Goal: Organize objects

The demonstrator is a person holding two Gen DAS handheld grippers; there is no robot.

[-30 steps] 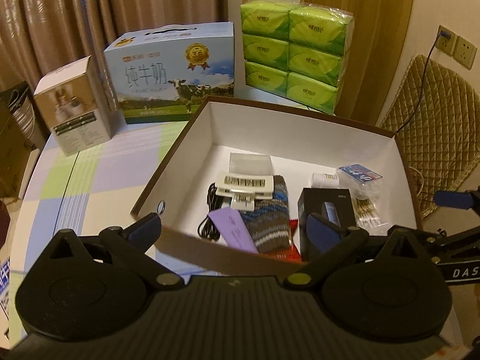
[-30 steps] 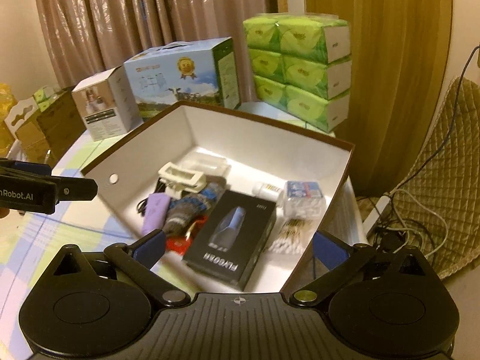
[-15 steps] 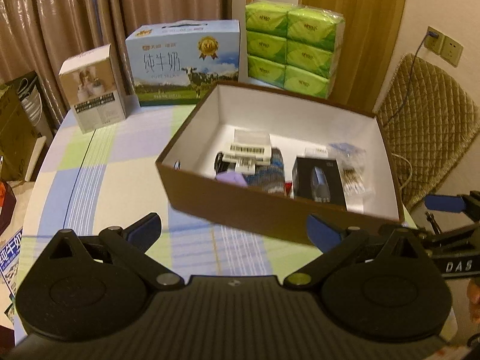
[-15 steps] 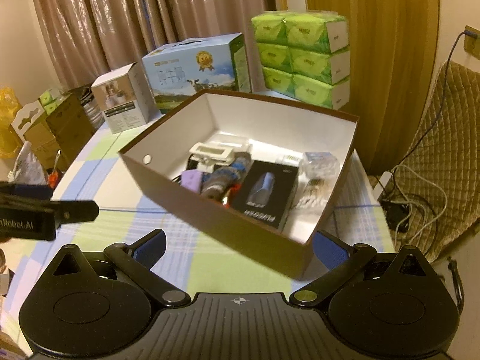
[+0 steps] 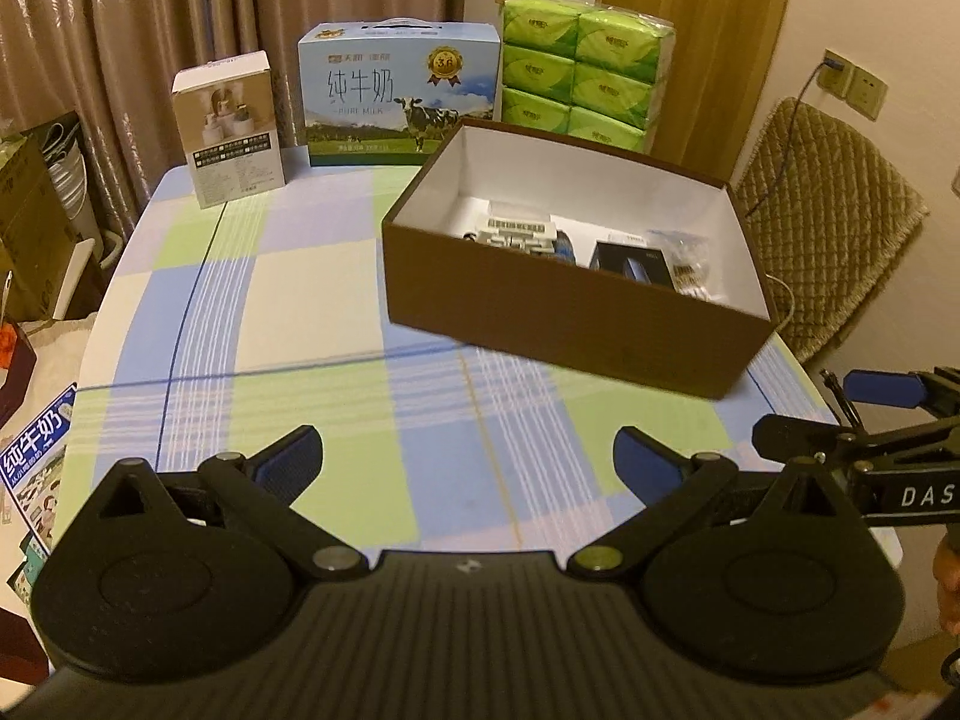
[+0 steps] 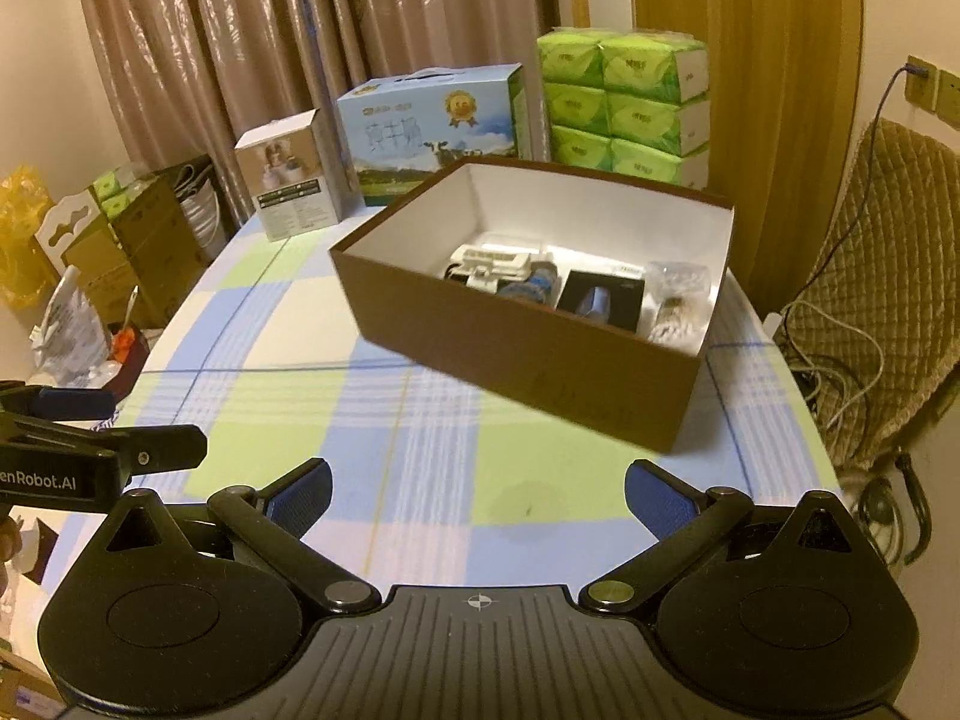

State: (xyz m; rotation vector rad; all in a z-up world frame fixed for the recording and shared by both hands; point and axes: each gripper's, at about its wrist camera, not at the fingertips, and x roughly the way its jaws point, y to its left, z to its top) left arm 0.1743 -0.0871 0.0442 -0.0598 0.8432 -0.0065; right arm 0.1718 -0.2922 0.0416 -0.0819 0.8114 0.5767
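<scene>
A brown box (image 5: 564, 318) with a white inside stands on the checked tablecloth (image 5: 288, 312); it also shows in the right wrist view (image 6: 516, 354). Inside lie a white clip-like item (image 5: 519, 229), a knitted blue-grey piece (image 6: 534, 285), a black product box (image 6: 600, 300) and a clear bag of small things (image 6: 678, 288). My left gripper (image 5: 468, 462) is open and empty, well back from the box over the near table. My right gripper (image 6: 477, 489) is open and empty too, beside the left one.
At the table's back stand a small white carton (image 5: 231, 129), a blue milk carton (image 5: 402, 102) and a stack of green tissue packs (image 5: 585, 72). A quilted chair (image 5: 822, 204) is at the right. Cardboard boxes and bags (image 6: 114, 246) crowd the floor at the left.
Both grippers have pulled back and away from the box, which now looks smaller and farther. Its contents have not moved. Both grippers stay open.
</scene>
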